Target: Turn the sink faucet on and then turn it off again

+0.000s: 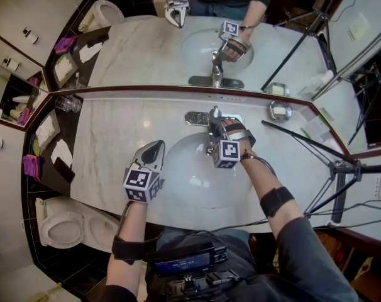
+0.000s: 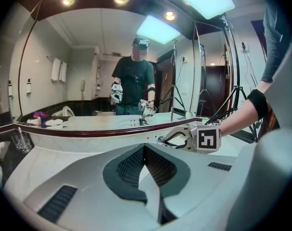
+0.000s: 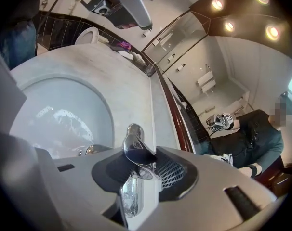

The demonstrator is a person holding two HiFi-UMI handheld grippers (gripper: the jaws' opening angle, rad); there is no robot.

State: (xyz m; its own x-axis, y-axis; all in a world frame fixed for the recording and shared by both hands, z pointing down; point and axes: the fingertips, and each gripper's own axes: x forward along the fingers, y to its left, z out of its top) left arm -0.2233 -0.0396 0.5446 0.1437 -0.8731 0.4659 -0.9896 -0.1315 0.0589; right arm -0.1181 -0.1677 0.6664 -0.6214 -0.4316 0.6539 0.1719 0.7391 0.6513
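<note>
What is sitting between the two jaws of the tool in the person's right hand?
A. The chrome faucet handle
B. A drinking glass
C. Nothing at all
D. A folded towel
A: in the right gripper view, the chrome faucet handle stands between the jaws of the right gripper, with the pads against its sides, above the sink.

No text, label, brand, number or sign can be read in any of the views.
</note>
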